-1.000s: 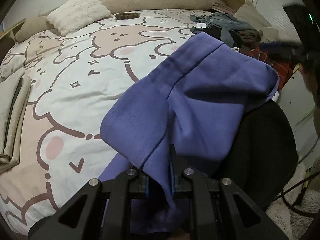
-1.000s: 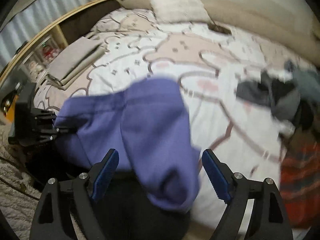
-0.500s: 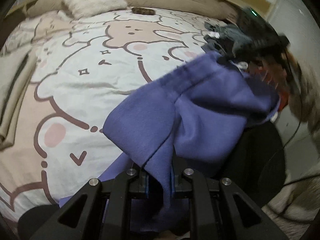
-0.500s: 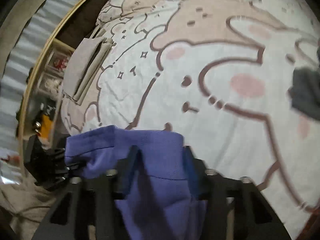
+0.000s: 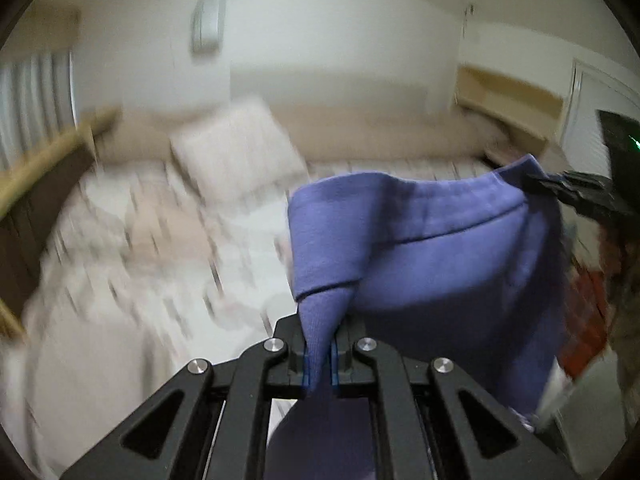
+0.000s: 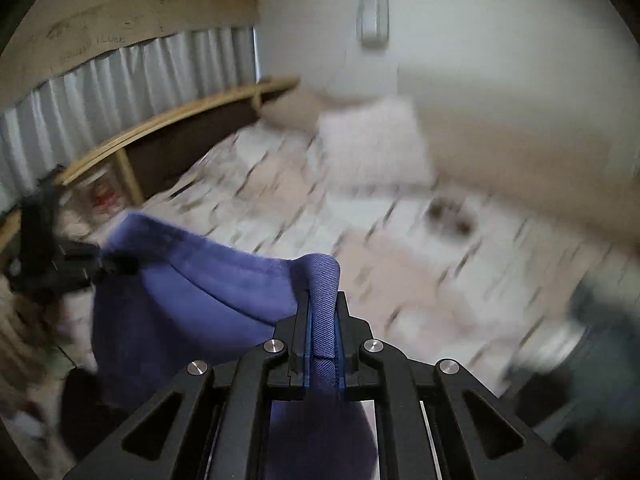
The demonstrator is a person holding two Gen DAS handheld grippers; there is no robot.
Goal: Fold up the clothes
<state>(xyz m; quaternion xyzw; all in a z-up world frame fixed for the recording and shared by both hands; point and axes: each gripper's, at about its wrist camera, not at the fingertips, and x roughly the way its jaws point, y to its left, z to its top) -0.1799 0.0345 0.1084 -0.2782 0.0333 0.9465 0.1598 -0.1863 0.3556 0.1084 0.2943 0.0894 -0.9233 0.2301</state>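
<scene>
Each tool pinched an edge of the purple garment (image 5: pixel 440 264), the left tool (image 5: pixel 320 360) and right tool (image 6: pixel 322 344) clamped tight on bunched cloth, so it hung stretched between them above the blurred bed (image 6: pixel 400 248), a pillow (image 5: pixel 236 148) beyond.

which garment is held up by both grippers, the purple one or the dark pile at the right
The purple garment: the left gripper and right gripper each pinch an edge, so it hangs between them. The dark pile lies untouched on the bed.
</scene>
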